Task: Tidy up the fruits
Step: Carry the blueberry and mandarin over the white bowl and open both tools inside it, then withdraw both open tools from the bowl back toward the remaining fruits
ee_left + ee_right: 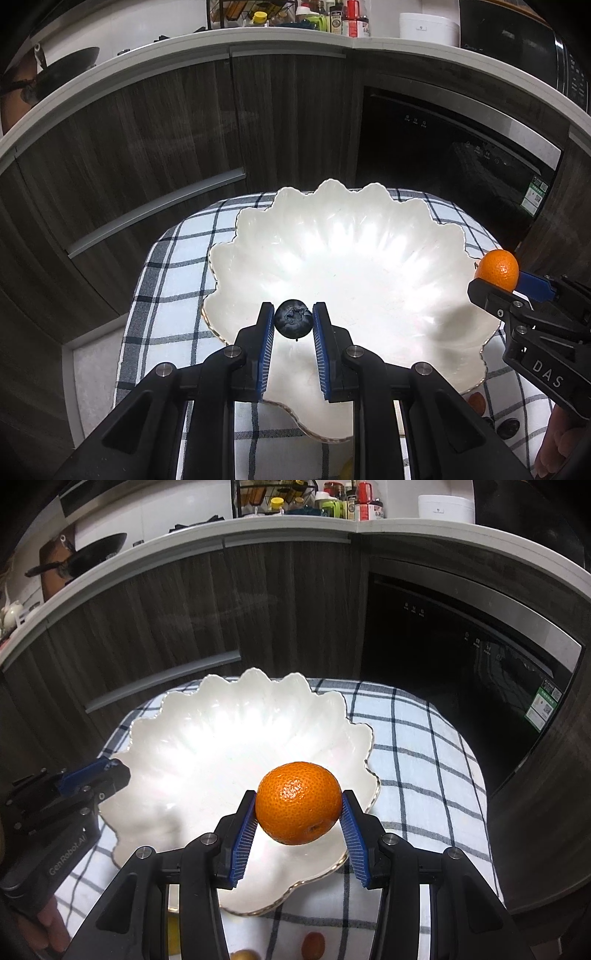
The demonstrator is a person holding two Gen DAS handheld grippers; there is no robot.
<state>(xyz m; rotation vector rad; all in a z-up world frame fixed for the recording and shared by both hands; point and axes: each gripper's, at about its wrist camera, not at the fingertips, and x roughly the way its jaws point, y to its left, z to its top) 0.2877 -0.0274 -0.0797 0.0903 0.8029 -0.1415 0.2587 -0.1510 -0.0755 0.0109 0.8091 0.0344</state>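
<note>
The left gripper [294, 319] pinches a blueberry [294, 319] between the tips of its 2 blue pads, above the near side of the white bowl [369, 258]. The berry is small, round and dark, with a pale dusty bloom on its skin. The right gripper [298, 805] clamps an orange [298, 802] between its pads, wider apart than the left pair, over the bowl's right rim. The orange is bright, glossy and pitted, its stem scar facing low and to the right. The scalloped bowl sits on a checked cloth [424, 746]. Near the cloth's front edge lie 2 small fruits [313, 946], partly hidden behind the right gripper.
</note>
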